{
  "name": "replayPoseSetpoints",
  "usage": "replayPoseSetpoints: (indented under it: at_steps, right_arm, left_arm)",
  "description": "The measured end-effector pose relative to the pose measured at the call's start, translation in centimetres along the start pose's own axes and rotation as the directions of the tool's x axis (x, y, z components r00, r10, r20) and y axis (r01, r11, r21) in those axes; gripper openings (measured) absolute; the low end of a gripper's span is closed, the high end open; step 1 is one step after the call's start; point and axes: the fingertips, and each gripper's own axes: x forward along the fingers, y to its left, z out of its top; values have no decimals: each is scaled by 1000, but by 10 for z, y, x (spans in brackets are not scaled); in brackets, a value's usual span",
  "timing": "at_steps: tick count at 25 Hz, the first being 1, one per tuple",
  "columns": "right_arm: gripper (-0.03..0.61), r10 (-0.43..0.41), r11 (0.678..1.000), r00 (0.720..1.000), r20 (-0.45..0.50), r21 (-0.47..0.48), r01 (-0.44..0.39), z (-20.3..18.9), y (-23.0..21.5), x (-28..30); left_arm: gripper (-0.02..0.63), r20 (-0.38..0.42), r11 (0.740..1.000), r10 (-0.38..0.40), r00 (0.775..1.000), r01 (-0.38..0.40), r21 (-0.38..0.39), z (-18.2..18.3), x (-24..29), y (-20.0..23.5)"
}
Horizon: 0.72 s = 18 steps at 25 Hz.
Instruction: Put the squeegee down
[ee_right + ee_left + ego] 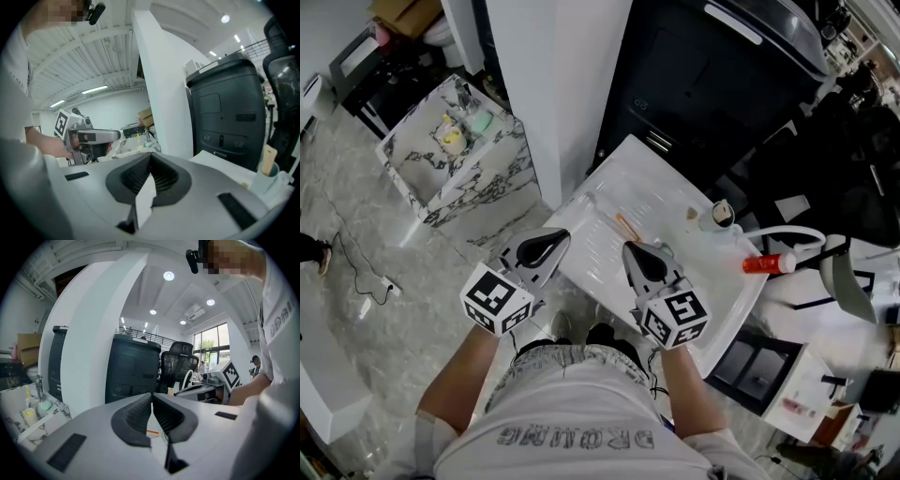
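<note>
A white table [609,253] lies in front of me in the head view. On it lies a thin orange tool [626,226], possibly the squeegee; its shape is too small to make out. In the left gripper view it shows as an orange streak [153,432] below the jaws. My right gripper [630,249] hovers just short of it, jaws together and empty [150,157]. My left gripper [564,235] is over the table's left edge, its jaws also closed with nothing between them [152,396].
A cup [722,215], a red bottle [766,264] and a curved white tube [787,232] sit at the table's right end. A marble-patterned box [478,183] with small items stands at left, a white pillar [553,84] and a black cabinet [694,84] behind.
</note>
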Motion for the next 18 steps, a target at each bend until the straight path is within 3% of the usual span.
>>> replayPoseSetpoints:
  at_steps: [18]
  right_arm:
    - [6,30,999,1000,0,-17,-30,-4,7,-10]
  left_arm:
    - [29,-2,1000,24,1000,-24,-4,-4,-6,-16]
